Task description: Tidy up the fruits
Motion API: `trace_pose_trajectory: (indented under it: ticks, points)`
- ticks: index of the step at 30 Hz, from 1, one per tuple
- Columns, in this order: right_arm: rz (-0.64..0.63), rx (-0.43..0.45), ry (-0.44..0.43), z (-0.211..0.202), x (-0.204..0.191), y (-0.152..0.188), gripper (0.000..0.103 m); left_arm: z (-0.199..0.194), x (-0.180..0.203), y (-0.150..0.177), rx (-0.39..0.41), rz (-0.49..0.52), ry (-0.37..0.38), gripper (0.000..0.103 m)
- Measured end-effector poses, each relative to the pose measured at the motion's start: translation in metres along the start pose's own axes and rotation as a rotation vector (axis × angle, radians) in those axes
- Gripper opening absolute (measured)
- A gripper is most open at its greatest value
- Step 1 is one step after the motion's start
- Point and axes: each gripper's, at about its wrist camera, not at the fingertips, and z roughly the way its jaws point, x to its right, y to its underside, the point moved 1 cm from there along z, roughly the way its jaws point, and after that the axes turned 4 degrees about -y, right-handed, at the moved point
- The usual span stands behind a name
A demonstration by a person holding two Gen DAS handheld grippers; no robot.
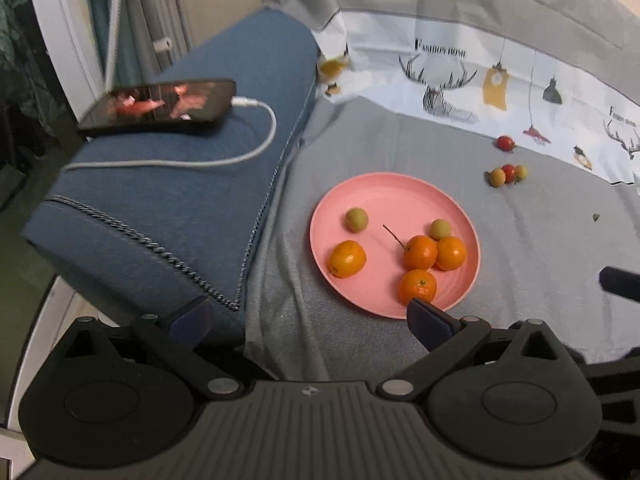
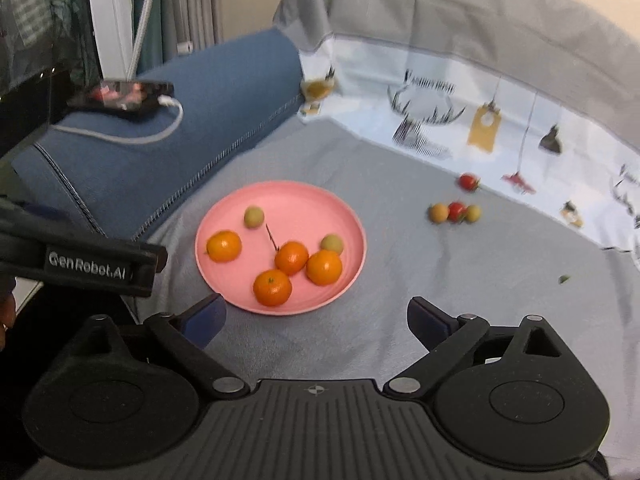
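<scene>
A pink plate point(image 1: 360, 196) point(image 2: 328, 208) lies on the grey bedcover and holds several mandarins point(image 1: 420, 252) point(image 2: 291, 258) and two pale green fruits point(image 1: 356, 219) point(image 2: 254, 217). Beyond it on the cover, a loose red tomato point(image 1: 505, 143) point(image 2: 468, 182) sits behind a small cluster of a peach-coloured fruit, a red tomato and a yellowish fruit point(image 1: 508, 175) point(image 2: 456, 212). My left gripper point(image 1: 310, 318) hangs open and empty above the plate's near edge. My right gripper point(image 2: 316, 320) stands open and empty, just short of the plate. The left gripper's body point(image 2: 92, 266) shows at the right wrist view's left side.
A blue cushion point(image 1: 192, 184) point(image 2: 160, 140) lies left of the plate, carrying a phone point(image 1: 160, 104) point(image 2: 120, 94) with a white charging cable point(image 1: 224, 156). A patterned white and grey sheet point(image 1: 480, 80) point(image 2: 460, 120) rises behind the fruits. A small green scrap point(image 1: 596, 217) point(image 2: 564, 279) lies at the right.
</scene>
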Motion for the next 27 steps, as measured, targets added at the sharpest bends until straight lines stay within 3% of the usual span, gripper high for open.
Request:
trace_pose_trajectory:
  ticks: [14, 27]
  points:
    - [-0.028, 0.159, 0.018, -0.079, -0.011, 0.013, 0.099, -0.067, 0.001, 0.018, 0.131, 0.0, -0.009, 0.103]
    - [-0.01, 0.221, 0.031, -0.107, -0.01, 0.021, 0.099, -0.092, 0.004, 0.028, 0.178, 0.016, -0.009, 0.103]
